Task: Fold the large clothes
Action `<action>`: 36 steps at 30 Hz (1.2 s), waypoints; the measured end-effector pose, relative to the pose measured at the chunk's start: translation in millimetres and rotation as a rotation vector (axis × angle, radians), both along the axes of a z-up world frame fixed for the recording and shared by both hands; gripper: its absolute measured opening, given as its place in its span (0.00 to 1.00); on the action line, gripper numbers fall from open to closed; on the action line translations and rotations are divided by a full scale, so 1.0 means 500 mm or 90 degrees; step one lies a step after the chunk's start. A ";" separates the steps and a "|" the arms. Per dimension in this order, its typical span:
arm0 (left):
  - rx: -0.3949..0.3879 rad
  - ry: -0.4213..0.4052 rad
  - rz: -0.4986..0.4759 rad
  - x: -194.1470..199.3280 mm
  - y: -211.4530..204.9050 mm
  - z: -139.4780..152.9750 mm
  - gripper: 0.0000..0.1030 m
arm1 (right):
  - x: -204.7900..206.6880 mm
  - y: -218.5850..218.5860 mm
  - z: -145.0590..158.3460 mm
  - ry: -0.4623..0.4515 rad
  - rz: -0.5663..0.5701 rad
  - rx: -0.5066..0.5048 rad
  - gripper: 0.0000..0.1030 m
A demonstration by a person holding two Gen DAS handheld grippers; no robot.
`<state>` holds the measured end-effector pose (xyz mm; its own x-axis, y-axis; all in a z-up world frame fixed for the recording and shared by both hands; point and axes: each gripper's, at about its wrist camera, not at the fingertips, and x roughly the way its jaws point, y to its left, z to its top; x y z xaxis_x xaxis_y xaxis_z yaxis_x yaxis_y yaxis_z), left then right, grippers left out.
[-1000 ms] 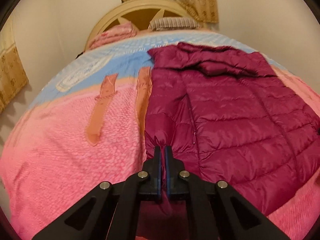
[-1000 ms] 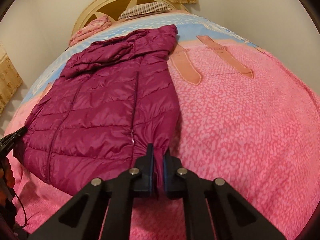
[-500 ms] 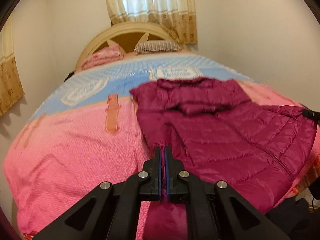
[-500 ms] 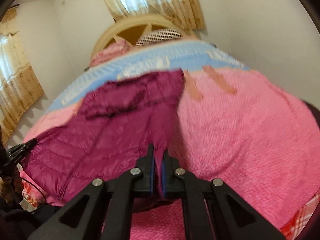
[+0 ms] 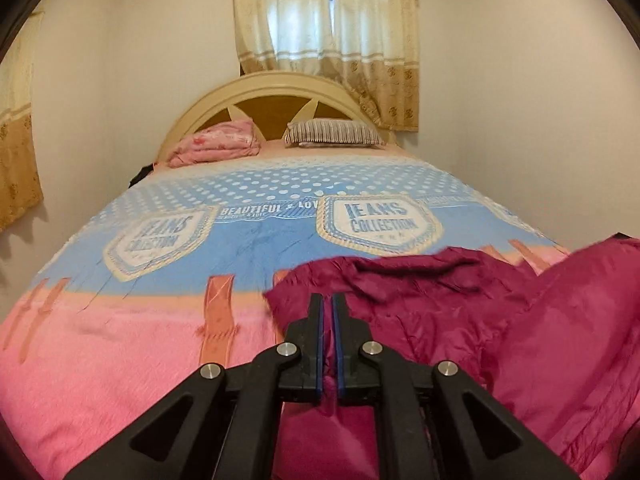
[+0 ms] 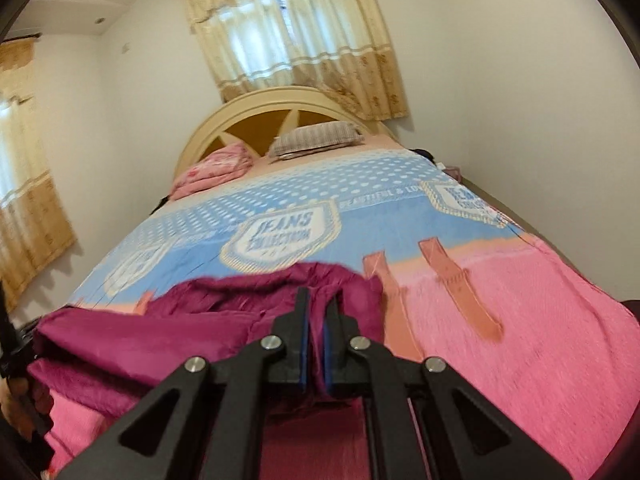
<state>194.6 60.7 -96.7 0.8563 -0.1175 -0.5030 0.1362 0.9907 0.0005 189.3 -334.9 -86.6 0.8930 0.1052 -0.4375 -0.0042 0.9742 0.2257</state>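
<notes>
A maroon quilted jacket (image 5: 460, 300) lies on the pink and blue bedcover (image 5: 100, 352), its near hem lifted and bunched up. My left gripper (image 5: 327, 300) pinches the hem's left corner; its jaws are opening slightly, with fabric still pressed between the pads. My right gripper (image 6: 316, 296) is shut on the hem's right corner of the jacket (image 6: 160, 336). Between the two grippers the jacket hangs in a raised fold, and its far collar part rests on the bed. Fabric below the fingers is hidden.
A cream headboard (image 5: 276, 92) stands at the far end, with a pink folded blanket (image 5: 216, 144) and a striped pillow (image 5: 332, 133) below it. Curtains (image 5: 328, 28) hang behind. White walls close both sides. A hand (image 6: 24, 396) shows at the left edge.
Both grippers have risen and tilted up, lifting the jacket's hem off the bed. The jacket has gone from flat to bunched, and the headboard and curtains have come into view.
</notes>
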 end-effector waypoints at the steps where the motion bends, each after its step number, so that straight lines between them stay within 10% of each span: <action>1: -0.002 0.010 0.017 0.038 0.003 -0.006 0.08 | 0.045 -0.007 -0.008 0.009 -0.006 0.015 0.06; 3: -0.008 0.014 0.054 0.105 0.019 -0.015 0.18 | 0.118 -0.018 -0.025 0.024 -0.019 0.025 0.06; 6: -0.008 0.002 0.138 0.186 0.051 -0.020 0.69 | 0.211 -0.025 -0.054 0.049 -0.039 0.020 0.06; 8: -0.001 -0.023 0.191 0.223 0.071 -0.022 0.73 | 0.251 -0.025 -0.069 0.048 -0.056 0.002 0.12; 9: 0.008 -0.030 0.207 0.235 0.072 -0.023 0.74 | 0.270 -0.024 -0.076 0.044 -0.057 -0.006 0.20; 11: 0.038 -0.029 0.256 0.258 0.075 -0.026 0.74 | 0.294 -0.024 -0.084 0.039 -0.089 -0.019 0.88; 12: 0.052 -0.036 0.271 0.261 0.068 -0.024 0.74 | 0.294 -0.028 -0.083 0.020 -0.111 -0.016 0.90; 18: 0.124 -0.111 0.334 0.192 -0.006 -0.015 0.84 | 0.261 0.054 -0.081 0.020 -0.101 -0.082 0.87; 26: 0.284 -0.144 0.169 0.200 -0.203 -0.126 0.93 | 0.237 0.223 -0.175 0.053 0.023 -0.246 0.90; 31: 0.318 -0.045 0.211 0.336 -0.186 -0.194 0.93 | 0.317 0.193 -0.204 0.115 0.001 -0.248 0.90; 36: 0.233 0.077 0.240 0.420 -0.123 -0.246 0.93 | 0.343 0.168 -0.239 0.150 -0.018 -0.234 0.90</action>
